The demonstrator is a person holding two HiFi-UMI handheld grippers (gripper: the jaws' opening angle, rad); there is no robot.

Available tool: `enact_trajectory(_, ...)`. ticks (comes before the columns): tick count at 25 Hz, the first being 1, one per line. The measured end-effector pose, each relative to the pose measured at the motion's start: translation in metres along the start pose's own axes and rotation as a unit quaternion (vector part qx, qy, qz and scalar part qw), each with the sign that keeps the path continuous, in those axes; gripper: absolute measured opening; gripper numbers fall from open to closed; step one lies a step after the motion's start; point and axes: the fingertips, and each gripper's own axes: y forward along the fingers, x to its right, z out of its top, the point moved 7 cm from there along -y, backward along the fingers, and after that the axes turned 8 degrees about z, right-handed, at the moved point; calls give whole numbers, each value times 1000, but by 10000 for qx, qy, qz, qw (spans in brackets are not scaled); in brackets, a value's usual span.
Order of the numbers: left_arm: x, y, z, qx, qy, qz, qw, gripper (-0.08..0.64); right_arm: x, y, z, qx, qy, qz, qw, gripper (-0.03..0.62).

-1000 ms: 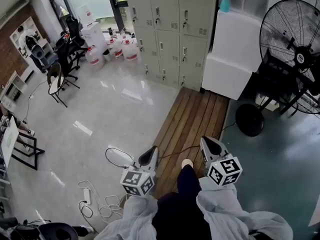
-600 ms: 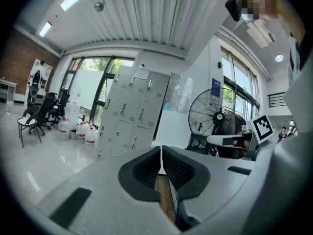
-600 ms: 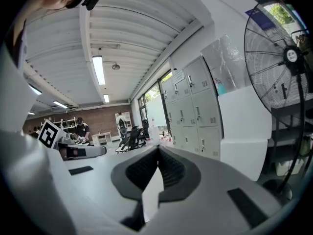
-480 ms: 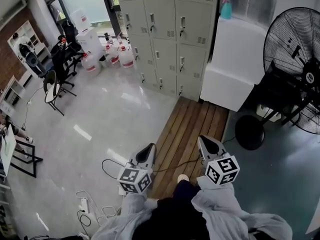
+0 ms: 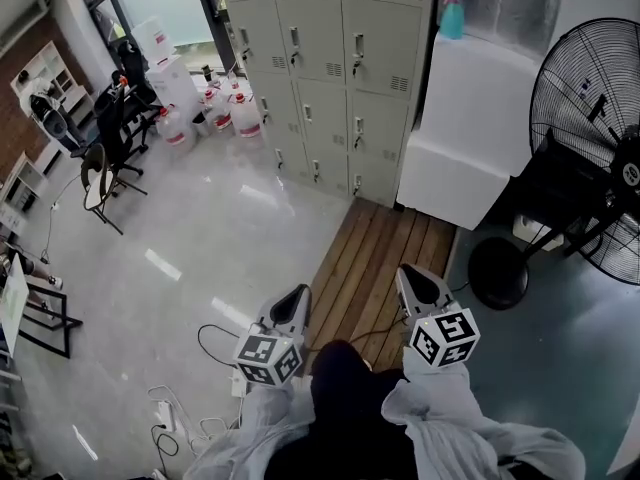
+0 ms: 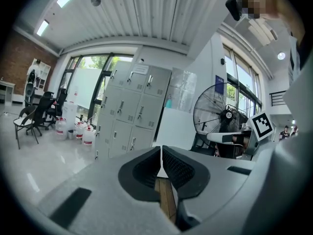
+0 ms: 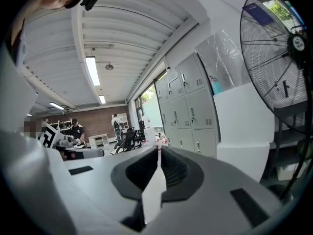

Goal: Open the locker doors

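While held low at the near edge, well apart from the task's doors, pinched fully shut on nothing: left gripper (image 5: 298,303) and right gripper (image 5: 418,286), closed tip to tip in both gripper views.

Likely trouble, nearest first:
- Catching a foot on the loose cable (image 5: 215,318) looping over the grey floor (image 5: 230,238) at near left and seeming to trail onto the wooden decking (image 5: 380,258); judged a trip risk on the walk in.
- Further off to the right, clipping the fan (image 5: 590,158) or its round base when drifting off the planks.
- At the far end, ramming closed tips against a door instead of catching its latch, unless opened before arrival.
- Also swinging a rightmost door into the white cabinet (image 5: 470,118) just beside the lockers (image 5: 330,58).

Counted, near to far:
- 2 grippers.
- 1 power strip (image 5: 160,408) at near left.
- 1 run of decking.
- 1 fan at right.
- 1 white cabinet, topped by 1 teal spray bottle (image 5: 450,8).
- 1 bank of lockers at far centre, every visible door shut: 3 columns, 3 full rows, so 9 doors, plus 1 more row cut by the top edge.
- Roughly 4 water jugs (image 5: 245,120) just left of the lockers, too crowded for a firm count.
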Motion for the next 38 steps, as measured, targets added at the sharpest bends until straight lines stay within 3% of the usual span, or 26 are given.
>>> enact_trajectory(2,0,4,-1,-76,-12,7,10000,17,4,3,0,14,71,-8,10000,3)
enact_trajectory(5,-3,9,0,-111,-33,16,9999,17,7,9,1,51,134,77,9999,69)
enact_trajectory(8,-6,20,1,-117,-28,-9,9999,17,9,16,2,75,146,152,9997,88)
enact_trajectory(18,-12,76,10,-141,-4,-104,9998,17,40,49,10,4,123,207,9997,95)
enact_trajectory(26,-16,152,25,-102,-222,-20,9997,17,96,94,29,-127,125,364,9992,95)
enact_trajectory(38,-32,263,76,53,-341,336,9988,17,192,178,87,-102,32,609,9981,95)
